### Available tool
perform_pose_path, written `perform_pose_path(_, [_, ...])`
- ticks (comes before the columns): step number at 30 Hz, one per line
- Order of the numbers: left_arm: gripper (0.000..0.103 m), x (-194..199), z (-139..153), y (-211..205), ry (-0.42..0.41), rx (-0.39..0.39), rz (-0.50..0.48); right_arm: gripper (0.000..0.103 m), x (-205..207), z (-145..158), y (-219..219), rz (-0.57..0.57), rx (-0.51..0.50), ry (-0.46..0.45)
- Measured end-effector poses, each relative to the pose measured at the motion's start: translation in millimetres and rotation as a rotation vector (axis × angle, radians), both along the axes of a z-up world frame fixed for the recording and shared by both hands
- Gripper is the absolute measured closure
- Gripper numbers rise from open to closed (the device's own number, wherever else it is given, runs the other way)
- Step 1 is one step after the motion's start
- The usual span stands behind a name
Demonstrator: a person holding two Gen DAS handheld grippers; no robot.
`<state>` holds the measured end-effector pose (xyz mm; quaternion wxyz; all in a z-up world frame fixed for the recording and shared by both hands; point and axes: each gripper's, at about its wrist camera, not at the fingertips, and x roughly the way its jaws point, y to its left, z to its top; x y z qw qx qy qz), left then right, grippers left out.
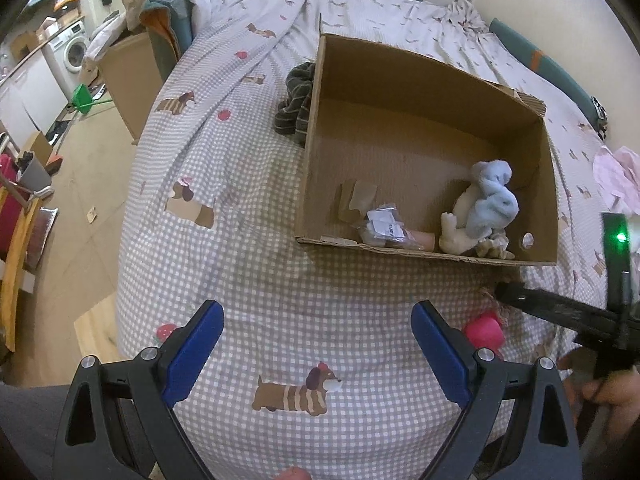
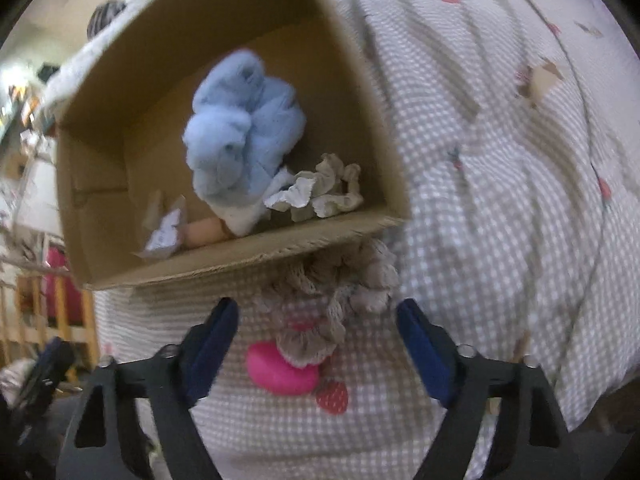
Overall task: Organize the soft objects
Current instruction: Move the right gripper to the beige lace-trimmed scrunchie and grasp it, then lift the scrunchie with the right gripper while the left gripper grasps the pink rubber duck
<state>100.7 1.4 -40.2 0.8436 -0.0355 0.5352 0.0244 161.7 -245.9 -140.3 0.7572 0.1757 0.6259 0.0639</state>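
Cardboard is what collects things here: an open cardboard box (image 1: 432, 148) sits on the bed (image 1: 248, 208), near its front edge, with a dark striped garment (image 1: 296, 100) bunched against the box's outer left wall, not yet gathered in. Inside, along the near wall from left to right, lie a small plastic packet (image 1: 382, 226), a peach-coloured piece (image 1: 420, 240) too hidden to name, a white and blue plush toy (image 1: 486, 204) and a beige ruffled scrunchie (image 1: 496, 246) in the near right corner. They seem to have been dropped just over the closest wall, the easiest reach from the front edge.

Left gripper (image 1: 318, 344) hovers above bare checked quilt at the front of the bed, fingers spread wide and holding nothing; it appears to be waiting.

Further right, just outside the box's near right corner, a second beige ruffled scrunchie (image 2: 332, 304) lies on the quilt, touching a bright pink soft object (image 2: 280, 368). Right gripper (image 2: 316, 340) is lowered over this pair, fingers wide apart to either side and not pressing either one. Judging by that straddle, the scrunchie is the next pick, bound for the box beside it.
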Motion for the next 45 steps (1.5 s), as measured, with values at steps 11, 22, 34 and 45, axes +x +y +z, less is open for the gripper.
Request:
perform_pose_path(11, [0.009,3.9,-9.1,-12.1,0.021,0.012,-0.036,0.086,1.6,-10.1,22.1,0.087,-0.149,-0.004])
perform_pose_path(22, [0.009,12.0,-13.5,-43.3,0.020,0.011,-0.116,0.089,-31.8,33.0,-24.5,0.002,0.023,-0.111])
perform_pose_path(34, [0.009,17.0,-56.7,-155.4,0.124,-0.068,-0.248,0.089,-51.6,48.1,-99.4,-0.162,0.070,-0.134])
perform_pose_path(45, [0.048,34.6,-91.3,-186.5,0.210,-0.095,-0.191,0.089,-58.7,47.7,-108.8,-0.167,0.099,-0.134])
